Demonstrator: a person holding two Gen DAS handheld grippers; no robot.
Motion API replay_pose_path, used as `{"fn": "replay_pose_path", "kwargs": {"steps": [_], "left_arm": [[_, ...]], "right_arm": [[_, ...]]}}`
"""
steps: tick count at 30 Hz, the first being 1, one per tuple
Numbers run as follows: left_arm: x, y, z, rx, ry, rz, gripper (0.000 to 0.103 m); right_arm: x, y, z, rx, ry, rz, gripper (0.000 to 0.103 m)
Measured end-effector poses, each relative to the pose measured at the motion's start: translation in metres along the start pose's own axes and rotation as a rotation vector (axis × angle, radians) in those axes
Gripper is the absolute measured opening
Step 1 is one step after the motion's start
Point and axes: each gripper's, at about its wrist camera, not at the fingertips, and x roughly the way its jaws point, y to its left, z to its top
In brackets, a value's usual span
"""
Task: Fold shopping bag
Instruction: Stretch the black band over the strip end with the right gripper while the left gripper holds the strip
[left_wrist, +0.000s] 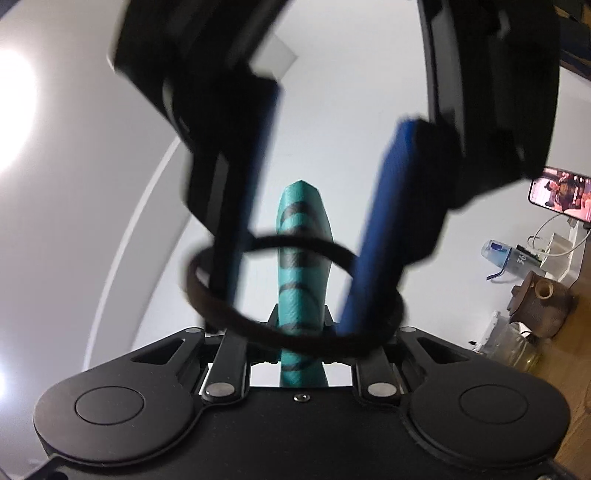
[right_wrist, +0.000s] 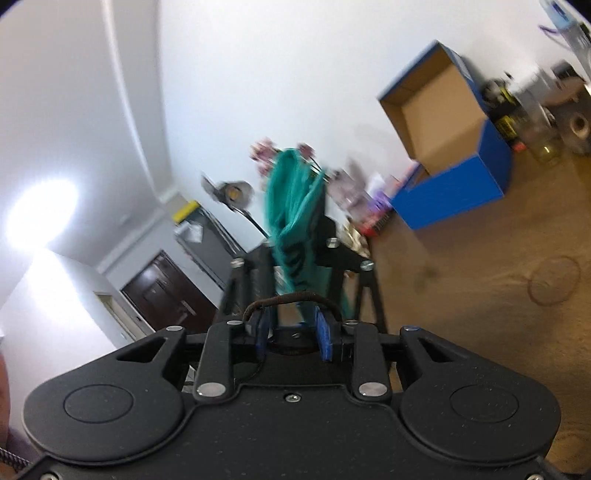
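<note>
Nearest the left wrist lens, the left gripper (left_wrist: 302, 321) is clamped nearly shut on the shopping bag (left_wrist: 303, 258) — a teal bundle with black markings, folded narrow and standing straight up toward 12 o'clock between its fingers. A black elastic band (left_wrist: 332, 345) forms a loop around the base of that bundle. Through the loop, from 12 o'clock, reach the blue-padded fingers (left_wrist: 384, 206) of the right gripper (right_wrist: 293, 332). Its jaws stand partly apart on either side of the bag, pinching nothing, with the band stretched around their outer faces. In the right wrist view the same band arches over the two blue pads at centre, and the teal bag rises just beyond them toward 12 o'clock, blurred, in the left gripper's black frame. A blue cardboard box (right_wrist: 454, 184) lies open at 2 o'clock on the wooden table (right_wrist: 480, 295). A lit phone (left_wrist: 557, 195) and a water bottle (left_wrist: 506, 258) sit at 3 o'clock in the left view.
</note>
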Motion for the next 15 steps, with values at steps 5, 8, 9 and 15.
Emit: {"fn": "replay_pose_path", "kwargs": {"steps": [5, 8, 9, 15], "left_arm": [[0.008, 0.002, -0.009, -0.041, -0.008, -0.038, 0.017], [0.013, 0.0, -0.022, -0.026, -0.033, -0.059, 0.017], [0.012, -0.001, -0.022, -0.021, -0.042, -0.06, 0.017], [0.0, -0.018, -0.037, 0.045, -0.15, -0.048, 0.017]], "right_arm": [[-0.012, 0.013, -0.001, -0.118, -0.094, -0.052, 0.034], [-0.014, 0.015, 0.003, -0.149, -0.11, -0.084, 0.035], [-0.014, 0.015, 0.005, -0.151, -0.111, -0.082, 0.035], [-0.005, 0.013, 0.009, -0.139, -0.071, -0.104, 0.037]]}}
